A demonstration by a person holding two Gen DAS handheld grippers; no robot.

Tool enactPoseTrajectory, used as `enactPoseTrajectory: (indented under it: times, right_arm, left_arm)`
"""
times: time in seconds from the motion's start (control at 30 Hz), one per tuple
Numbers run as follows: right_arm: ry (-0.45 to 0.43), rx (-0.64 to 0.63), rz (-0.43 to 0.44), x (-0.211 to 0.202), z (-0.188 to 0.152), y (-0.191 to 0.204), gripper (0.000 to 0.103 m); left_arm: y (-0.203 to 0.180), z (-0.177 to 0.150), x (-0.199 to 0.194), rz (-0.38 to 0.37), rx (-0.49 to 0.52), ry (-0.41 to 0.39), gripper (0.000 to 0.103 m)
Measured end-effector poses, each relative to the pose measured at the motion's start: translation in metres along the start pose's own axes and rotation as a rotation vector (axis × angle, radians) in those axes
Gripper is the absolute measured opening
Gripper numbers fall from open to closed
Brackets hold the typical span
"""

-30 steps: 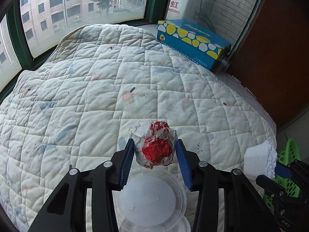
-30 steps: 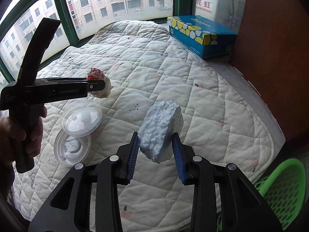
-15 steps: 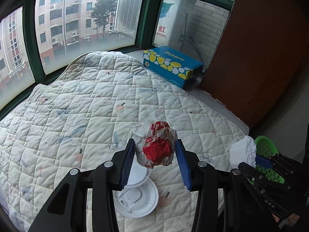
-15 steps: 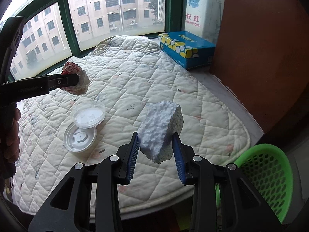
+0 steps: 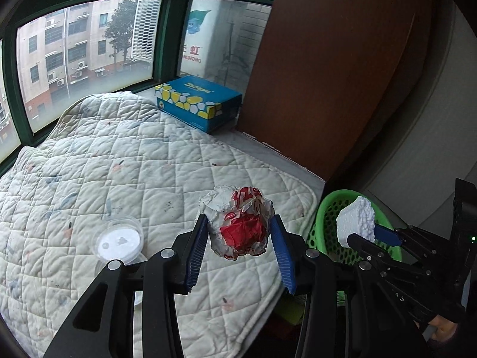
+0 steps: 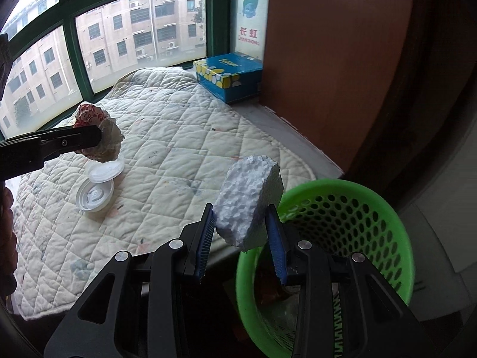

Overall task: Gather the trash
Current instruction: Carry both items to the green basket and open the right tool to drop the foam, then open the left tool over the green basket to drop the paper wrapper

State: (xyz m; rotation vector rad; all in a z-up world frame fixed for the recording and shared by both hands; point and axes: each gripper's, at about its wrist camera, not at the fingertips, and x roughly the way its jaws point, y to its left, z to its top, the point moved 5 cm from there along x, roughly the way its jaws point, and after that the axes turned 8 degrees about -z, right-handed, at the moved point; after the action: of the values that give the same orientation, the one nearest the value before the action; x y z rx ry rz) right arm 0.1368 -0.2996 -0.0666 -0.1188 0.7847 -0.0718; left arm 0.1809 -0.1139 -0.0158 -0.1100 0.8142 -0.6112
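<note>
Nearest the right wrist camera, the right claw (image 6: 241, 232) is clamped narrow on a chunk of white foam (image 6: 249, 201), its blue pads pressing both sides, and the piece hangs at the near rim of the green basket (image 6: 396, 226) rather than squarely over its mouth. If it were let go from there, my judgement is that the light foam could strike the rim and bounce to the floor, or tip back onto the quilt (image 6: 167, 137); it also sticks well out past the pads, so a sharp swing might twist it loose. The left claw (image 5: 238, 243) is likewise closed, a little wider, on a crumpled red-and-white wrapper (image 5: 237, 222), which sits held above the quilt's near corner with the basket off to its right. That ball is soft and may spring open or cling to a pad when released, and released too soon it would land on the bedding. With both claws heading for one opening, I judge a knock between them possible. Farther back, a clear plastic cup (image 5: 117, 242) and a white lid (image 6: 94, 194) lie on the quilt, not yet collected. Farthest off, a blue patterned box (image 5: 198, 103) rests by the window.
</note>
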Motion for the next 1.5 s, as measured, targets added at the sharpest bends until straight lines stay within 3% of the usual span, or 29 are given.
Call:
enactPoseTrajectory:
  times: [0.2,0.67,0.73,0.83,1.5]
  right_arm:
    - [0.0,0.031,-0.083,-0.011,-0.015,-0.035,0.035]
    - [0.036,0.136,-0.167,-0.017,-0.04,-0.089,0.036]
    - [0.037,0.144,-0.18,-0.017,-0.042,-0.094,0.038]
    - [0.047,0.164,-0.195,-0.015,-0.045,-0.102,0.053]
    - [-0.019,0.197,-0.269,-0.049,-0.06,-0.14,0.06]
  left_arm:
    - [-0.035,0.002,0.008,-0.044,0.046,0.006,0.042]
    - [-0.088,0.006,0.026,-0.105,0.129,0.03,0.042]
    - [-0.092,0.006,0.029,-0.11,0.139,0.035,0.042]
    - [-0.099,0.005,0.033,-0.119,0.15,0.042,0.042]
    - [-0.154,-0.014,0.076,-0.206,0.215,0.133,0.042]
